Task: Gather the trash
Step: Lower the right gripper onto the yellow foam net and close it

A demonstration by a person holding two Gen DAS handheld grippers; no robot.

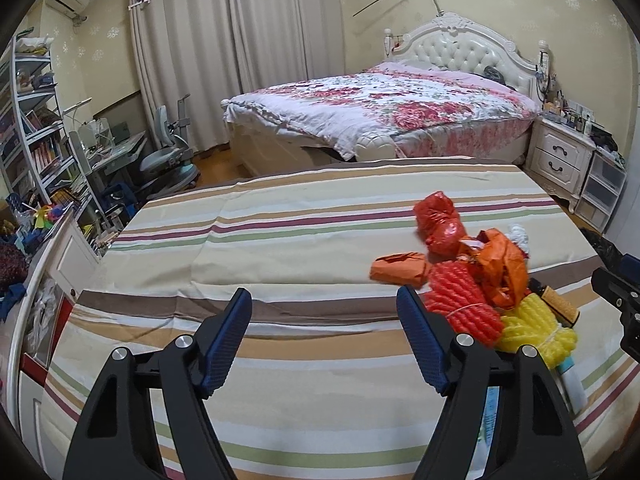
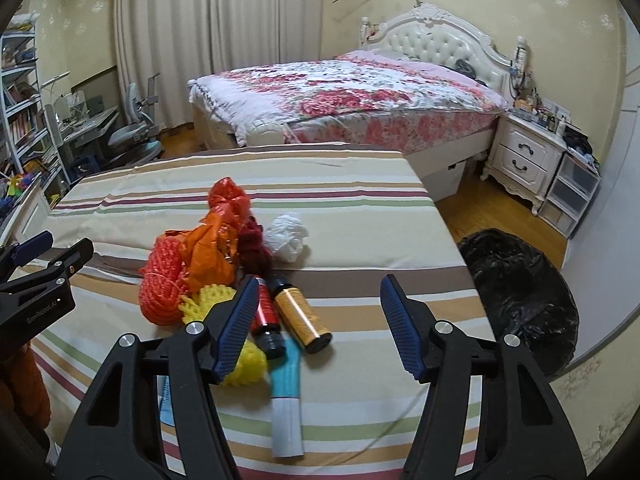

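A pile of trash lies on the striped cloth [image 1: 280,248] of a table. It holds a red plastic bag [image 1: 438,220], orange wrappers [image 1: 500,268], a red foam net [image 1: 460,304] and a yellow foam net [image 1: 536,332]. The right wrist view also shows a white crumpled paper [image 2: 286,236], a gold bottle [image 2: 302,314], a red bottle [image 2: 266,316] and a blue and white tube [image 2: 285,400]. My left gripper [image 1: 324,304] is open and empty, left of the pile. My right gripper [image 2: 320,292] is open and empty, just above the bottles.
A black trash bag [image 2: 524,296] stands open on the floor right of the table. A floral bed [image 1: 380,108], a white nightstand [image 1: 560,152], a desk with a chair [image 1: 168,156] and bookshelves [image 1: 36,128] fill the room behind.
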